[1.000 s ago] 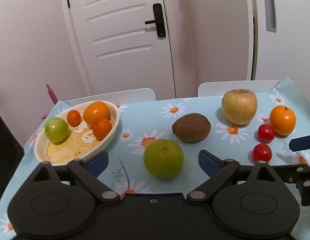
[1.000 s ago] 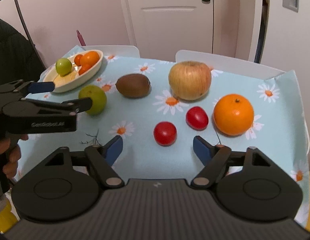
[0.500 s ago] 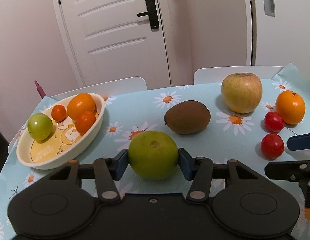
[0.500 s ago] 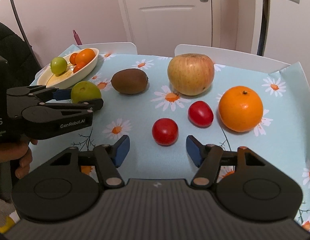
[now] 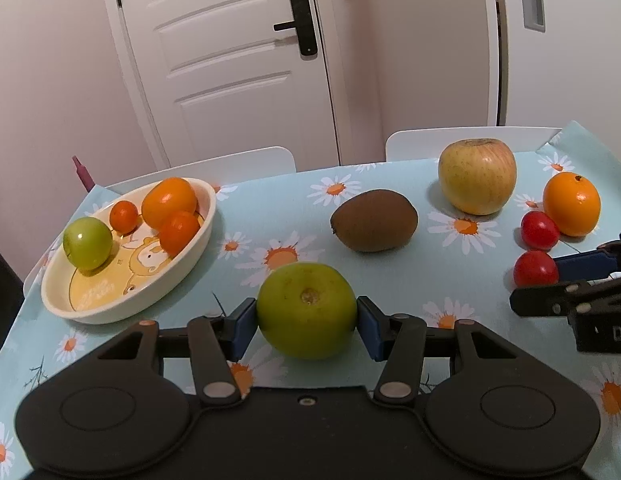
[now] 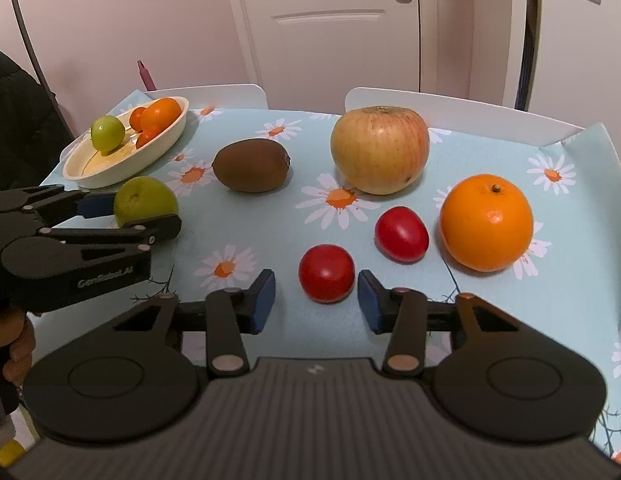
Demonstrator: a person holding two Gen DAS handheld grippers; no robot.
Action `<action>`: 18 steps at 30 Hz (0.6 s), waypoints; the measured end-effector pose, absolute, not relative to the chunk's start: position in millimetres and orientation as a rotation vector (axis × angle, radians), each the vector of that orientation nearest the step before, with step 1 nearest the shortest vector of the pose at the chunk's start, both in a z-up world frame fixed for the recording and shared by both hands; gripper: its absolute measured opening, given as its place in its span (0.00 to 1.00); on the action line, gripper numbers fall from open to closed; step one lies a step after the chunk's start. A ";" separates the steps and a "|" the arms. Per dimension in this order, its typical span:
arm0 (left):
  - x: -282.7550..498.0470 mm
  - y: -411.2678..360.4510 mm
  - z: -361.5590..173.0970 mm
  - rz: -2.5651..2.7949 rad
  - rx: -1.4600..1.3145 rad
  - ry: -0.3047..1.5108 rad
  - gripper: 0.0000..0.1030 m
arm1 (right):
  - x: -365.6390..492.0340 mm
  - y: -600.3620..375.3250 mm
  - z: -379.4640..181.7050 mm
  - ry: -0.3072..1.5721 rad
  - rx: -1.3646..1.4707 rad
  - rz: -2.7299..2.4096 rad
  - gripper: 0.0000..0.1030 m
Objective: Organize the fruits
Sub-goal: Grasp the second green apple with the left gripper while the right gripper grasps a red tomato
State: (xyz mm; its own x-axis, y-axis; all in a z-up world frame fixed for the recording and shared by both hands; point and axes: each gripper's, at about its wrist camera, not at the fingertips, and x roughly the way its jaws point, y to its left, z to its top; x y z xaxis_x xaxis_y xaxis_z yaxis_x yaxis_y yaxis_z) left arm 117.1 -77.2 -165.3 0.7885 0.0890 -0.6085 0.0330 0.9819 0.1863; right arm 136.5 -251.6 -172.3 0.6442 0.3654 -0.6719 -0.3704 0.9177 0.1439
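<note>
A: Left wrist view first: your left claw (image 5: 306, 322) is clenched on the round green citrus-like fruit (image 5: 306, 316), blue pads pressed to both its flanks, low over the daisy-print table (image 5: 270, 208).

B: And where does it go from there?

A: My guess is the cream oval dish with the cartoon print (image 5: 182, 276). It lies up and to the left of that claw, close by, its long axis running away toward the far-left corner. There's bare floor at its near end, which looks to me like the spot for you to aim at.

B: What about your right hand?

A: Right wrist view: your right claw (image 6: 316, 296) is closing around the nearer round red tomato (image 6: 326, 273). The tomato sits dead ahead between the jaws; the right pad is almost on it, the left pad stands clear, so nothing's gripped yet.

B: The dish from there?

A: Far off to the left, beyond your left claw.
</note>
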 end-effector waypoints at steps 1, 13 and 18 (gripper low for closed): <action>116.1 -76.7 -165.0 0.031 0.191 0.664 0.56 | 137.2 -251.6 -172.3 0.764 -0.006 0.417 0.52; 98.4 -70.7 -152.1 0.052 0.148 0.671 0.55 | 135.4 -245.5 -157.7 0.741 -0.018 0.433 0.44; 89.4 -67.1 -138.5 0.070 0.123 0.661 0.55 | 132.4 -239.3 -143.0 0.724 -0.022 0.456 0.44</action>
